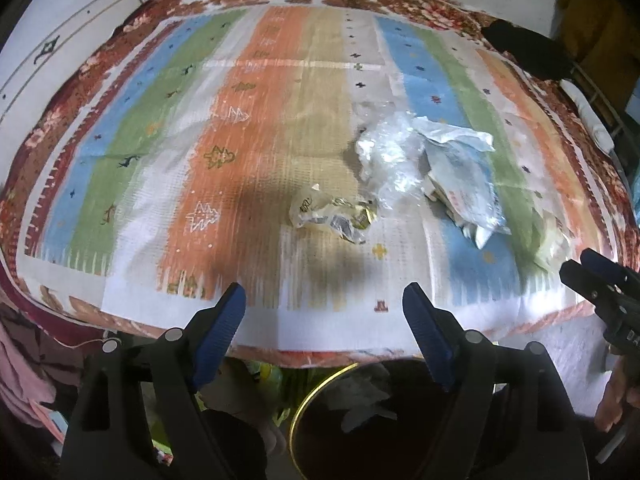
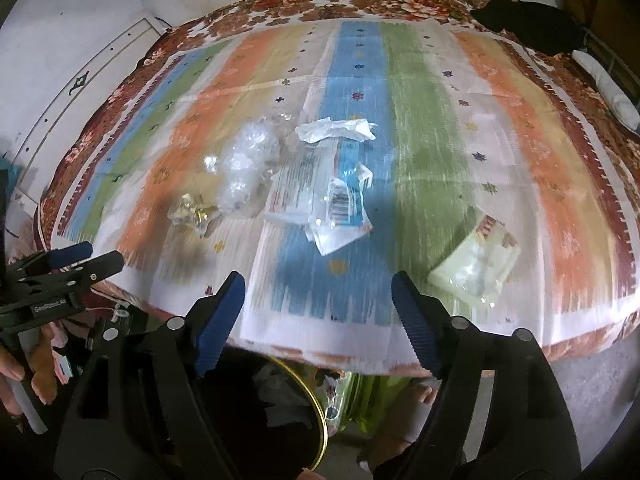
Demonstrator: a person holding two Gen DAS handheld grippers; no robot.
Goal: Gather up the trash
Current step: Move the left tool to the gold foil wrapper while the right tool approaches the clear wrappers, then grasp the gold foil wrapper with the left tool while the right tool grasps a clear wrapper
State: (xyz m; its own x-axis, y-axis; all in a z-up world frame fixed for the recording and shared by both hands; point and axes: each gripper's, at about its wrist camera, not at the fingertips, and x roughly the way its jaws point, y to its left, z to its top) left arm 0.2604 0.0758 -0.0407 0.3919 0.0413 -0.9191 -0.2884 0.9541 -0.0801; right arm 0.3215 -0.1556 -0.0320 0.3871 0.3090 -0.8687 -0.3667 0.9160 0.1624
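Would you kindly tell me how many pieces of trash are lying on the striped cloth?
4, perhaps more hidden in the pile: gold-printed wrapper leftmost, crumpled clear plastic beside it, barcoded white-and-blue package in the middle, pale yellow packet alone at right.

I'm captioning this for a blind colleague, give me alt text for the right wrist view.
The right hand-held gripper, open and empty, hovers over the near edge of a striped multicoloured cloth strewn with crumpled clear plastic wrappers, a flat pale yellow packet lying nearest. The left hand-held gripper shows at left.
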